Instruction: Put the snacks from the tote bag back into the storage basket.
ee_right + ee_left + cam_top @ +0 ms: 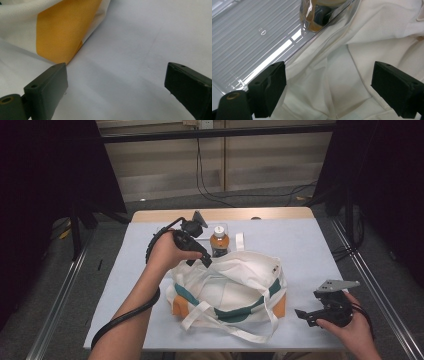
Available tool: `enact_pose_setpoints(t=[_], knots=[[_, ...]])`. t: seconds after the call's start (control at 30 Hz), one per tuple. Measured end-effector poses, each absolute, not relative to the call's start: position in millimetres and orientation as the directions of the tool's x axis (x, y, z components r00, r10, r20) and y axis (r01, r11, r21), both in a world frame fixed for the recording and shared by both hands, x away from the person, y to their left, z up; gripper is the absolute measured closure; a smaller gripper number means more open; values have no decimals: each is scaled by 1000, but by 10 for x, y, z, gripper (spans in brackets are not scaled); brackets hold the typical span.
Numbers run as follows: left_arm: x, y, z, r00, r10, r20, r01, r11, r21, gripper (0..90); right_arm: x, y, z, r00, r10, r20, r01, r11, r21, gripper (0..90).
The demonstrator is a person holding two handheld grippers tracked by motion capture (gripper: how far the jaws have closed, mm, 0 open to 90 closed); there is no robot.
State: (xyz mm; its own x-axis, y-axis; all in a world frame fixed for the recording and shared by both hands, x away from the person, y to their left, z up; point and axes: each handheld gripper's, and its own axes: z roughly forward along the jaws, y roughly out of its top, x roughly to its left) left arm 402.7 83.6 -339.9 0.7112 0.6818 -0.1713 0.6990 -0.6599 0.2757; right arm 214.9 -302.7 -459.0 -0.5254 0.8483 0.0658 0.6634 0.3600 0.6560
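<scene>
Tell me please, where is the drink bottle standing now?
In the high view the bottle stands upright on a clear tray at the table's far side, just behind the white tote bag and right of the left gripper.

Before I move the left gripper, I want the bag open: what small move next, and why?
Probably lower the left gripper and close on the bag's upper edge: its jaws stand open over white cloth, gripping nothing, with the bottle waiting behind.
</scene>
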Motion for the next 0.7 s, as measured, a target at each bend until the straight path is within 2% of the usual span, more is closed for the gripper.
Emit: enact_pose_setpoints(t=[0.7], knots=[[3934, 1075, -3442, 686, 708, -168, 723, -639, 264, 120, 2161, -2998, -4593, -533, 843, 65, 664, 370, 650, 44]])
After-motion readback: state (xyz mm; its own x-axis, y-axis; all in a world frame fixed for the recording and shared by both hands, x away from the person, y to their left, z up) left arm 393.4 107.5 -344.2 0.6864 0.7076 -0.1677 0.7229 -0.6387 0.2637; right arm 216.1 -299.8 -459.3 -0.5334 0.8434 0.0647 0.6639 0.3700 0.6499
